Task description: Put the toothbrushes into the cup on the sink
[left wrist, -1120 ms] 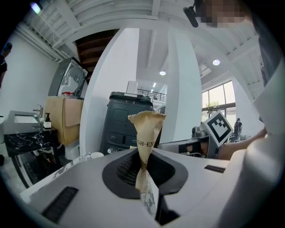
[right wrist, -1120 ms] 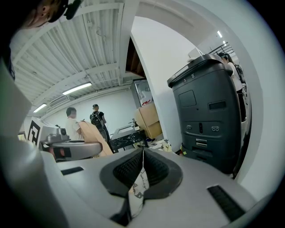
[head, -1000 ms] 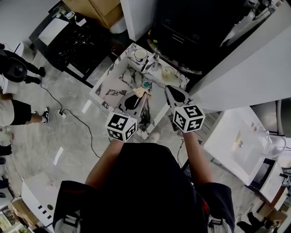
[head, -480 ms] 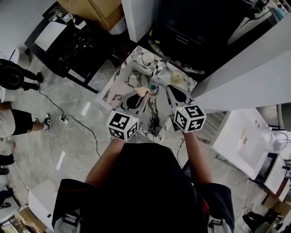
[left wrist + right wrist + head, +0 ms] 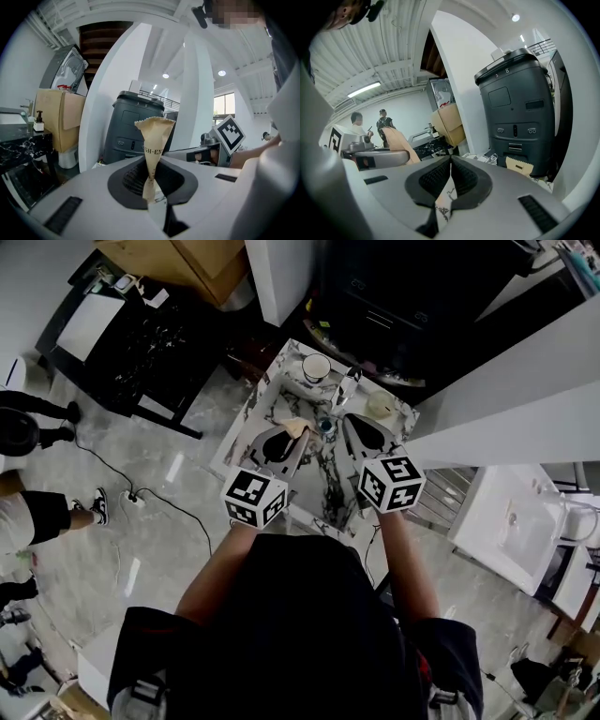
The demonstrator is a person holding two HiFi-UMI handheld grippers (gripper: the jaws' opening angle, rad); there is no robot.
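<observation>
In the head view a marble sink [image 5: 251, 412] stands ahead, with a white cup [image 5: 316, 367] at its far rim beside a chrome tap [image 5: 346, 387]. My left gripper [image 5: 292, 430] is shut on a toothbrush in a tan paper wrapper [image 5: 296, 427], held over the basin's near left part. The left gripper view shows that wrapper [image 5: 153, 145] sticking up from the pinched jaws [image 5: 152, 187]. My right gripper [image 5: 352, 424] hovers over the basin's near right part. Its jaws [image 5: 450, 162] meet at the tip with nothing between them.
A small round dish [image 5: 380, 404] sits at the sink's far right corner and a teal drain [image 5: 326, 426] in the basin. A black table [image 5: 141, 334] and a cardboard box [image 5: 187, 259] stand left, a dark grey machine [image 5: 515, 112] behind, a white basin [image 5: 511, 521] right.
Both grippers have moved forward together and now reach over the sink basin, closer to the cup. The left one still holds the wrapped toothbrush.
</observation>
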